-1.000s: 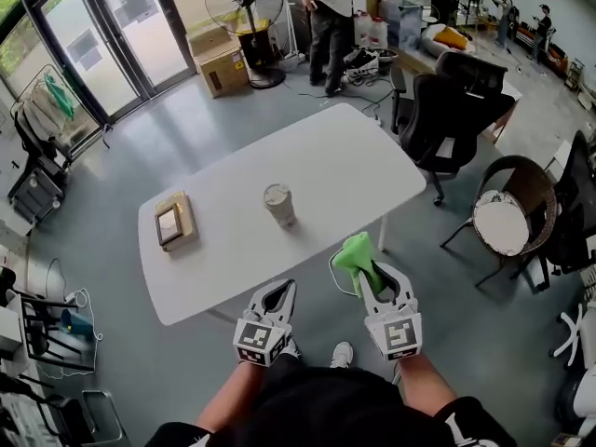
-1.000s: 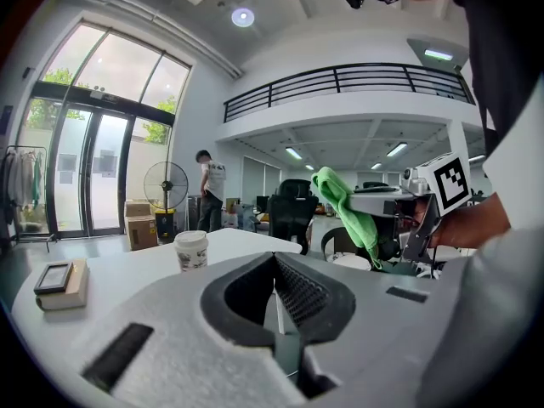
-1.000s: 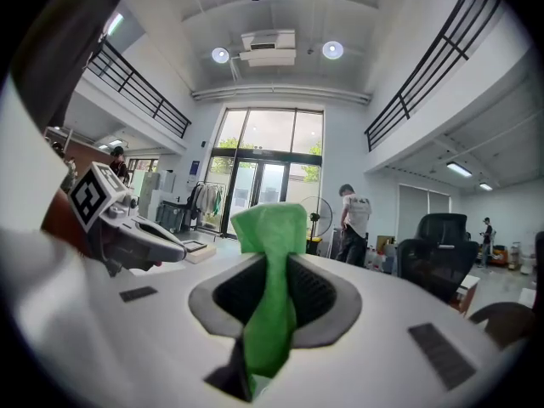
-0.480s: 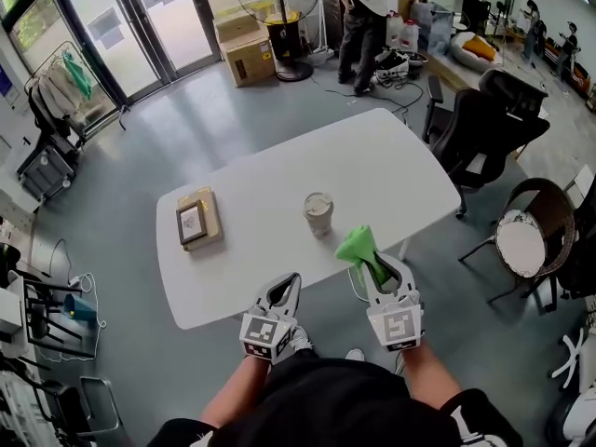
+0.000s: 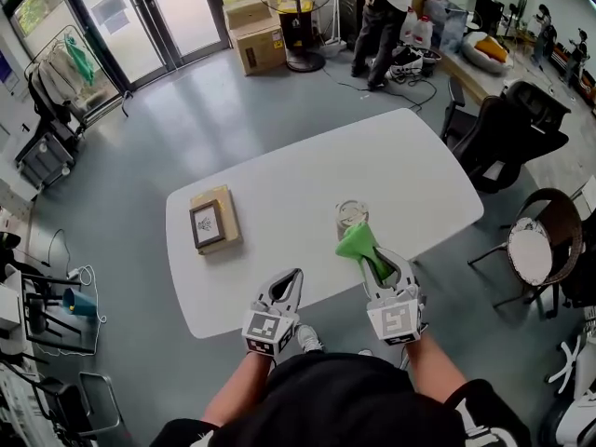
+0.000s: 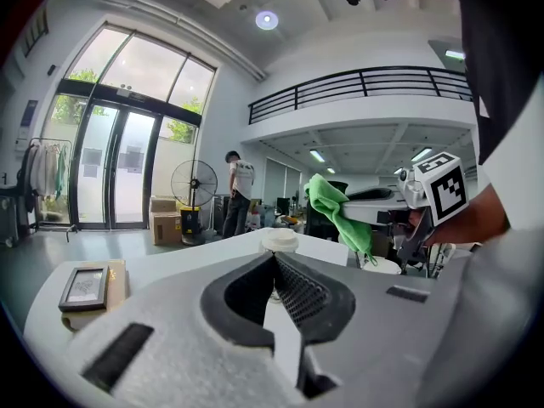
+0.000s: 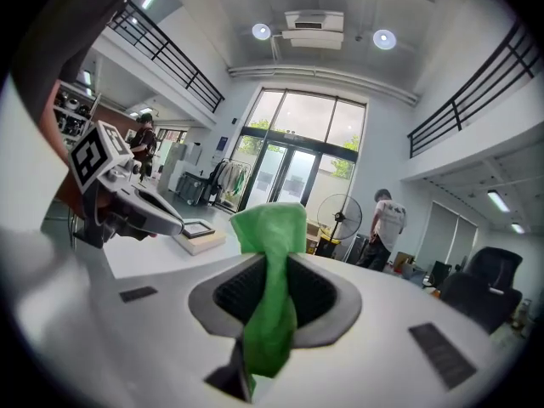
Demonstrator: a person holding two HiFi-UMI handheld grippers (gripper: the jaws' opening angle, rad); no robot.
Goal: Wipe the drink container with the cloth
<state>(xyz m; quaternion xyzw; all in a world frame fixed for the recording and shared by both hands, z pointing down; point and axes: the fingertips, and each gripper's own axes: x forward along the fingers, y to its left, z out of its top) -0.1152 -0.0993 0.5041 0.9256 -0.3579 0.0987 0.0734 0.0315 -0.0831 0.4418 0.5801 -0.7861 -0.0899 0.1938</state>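
Note:
A pale drink cup [image 5: 350, 216] with a lid stands on the white table [image 5: 279, 194], near its front edge; its lid [image 6: 280, 240] shows just past my left gripper's tips. My right gripper [image 5: 374, 260] is shut on a green cloth [image 5: 358, 243], whose bunched end hangs right in front of the cup. The cloth [image 7: 270, 291] runs between the right jaws and sticks up above them. My left gripper [image 5: 290, 280] is shut with nothing in it, at the table's front edge, left of the cup.
A flat box with a framed picture on top [image 5: 212, 222] lies on the table's left part. Black office chairs [image 5: 507, 133] stand to the right. A person [image 5: 380, 12], a floor fan [image 5: 298, 7] and cardboard boxes [image 5: 256, 37] are beyond the table.
I have come closer to the table and further right. Both grippers now reach the front edge, and the green cloth has come up against the cup.

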